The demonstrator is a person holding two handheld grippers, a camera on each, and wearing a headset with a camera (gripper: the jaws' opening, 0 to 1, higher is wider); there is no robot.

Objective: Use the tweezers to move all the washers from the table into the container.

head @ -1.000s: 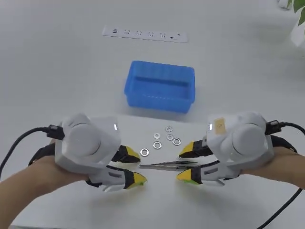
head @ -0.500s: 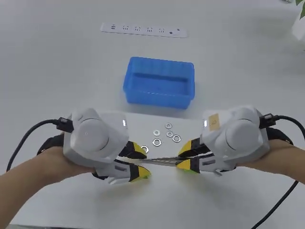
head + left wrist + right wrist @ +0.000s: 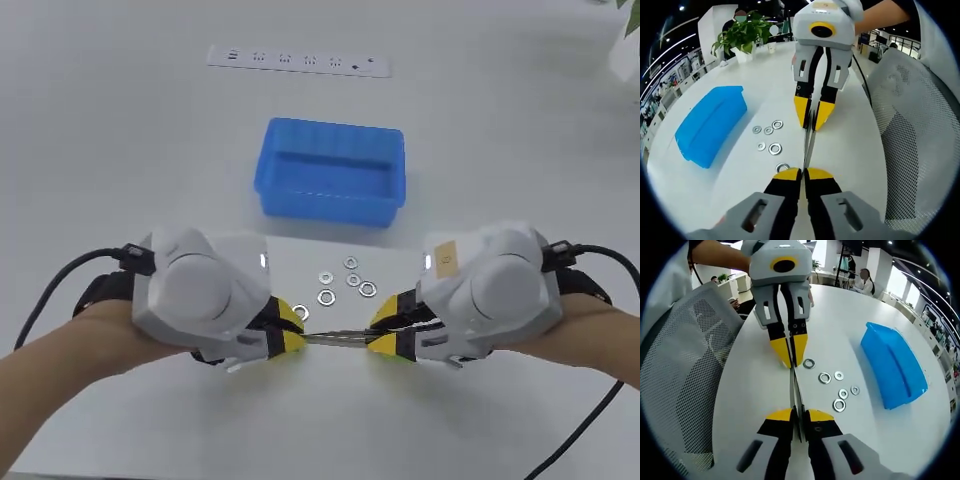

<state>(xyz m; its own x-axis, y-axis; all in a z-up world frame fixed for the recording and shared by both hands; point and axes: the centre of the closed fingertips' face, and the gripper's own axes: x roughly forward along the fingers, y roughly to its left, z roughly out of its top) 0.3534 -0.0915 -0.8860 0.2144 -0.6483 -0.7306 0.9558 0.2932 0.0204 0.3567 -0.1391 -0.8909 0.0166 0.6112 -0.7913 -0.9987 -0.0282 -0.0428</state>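
We see L gripper (image 3: pixel 283 331) & R gripper (image 3: pixel 388 333) each pinched on one end of tweezers (image 3: pixel 335 338). Washers (image 3: pixel 326 297) lie at 12 o'clock of tweezers, bin (image 3: pixel 325 205) beyond.

Saw thin metal tweezers (image 3: pixel 335 338) lying level, left-to-right, pinched at one end by left gripper (image 3: pixel 290 330) and at the other by right gripper (image 3: pixel 385 335). Counted six flat silver washers (image 3: pixel 325 297) loose on white table (image 3: pixel 500 120), clustered just beyond tweezers, nearest one close to left end. Noted blue plastic container (image 3: pixel 330 207), rectangular, open top up, farther back, apart from washers.
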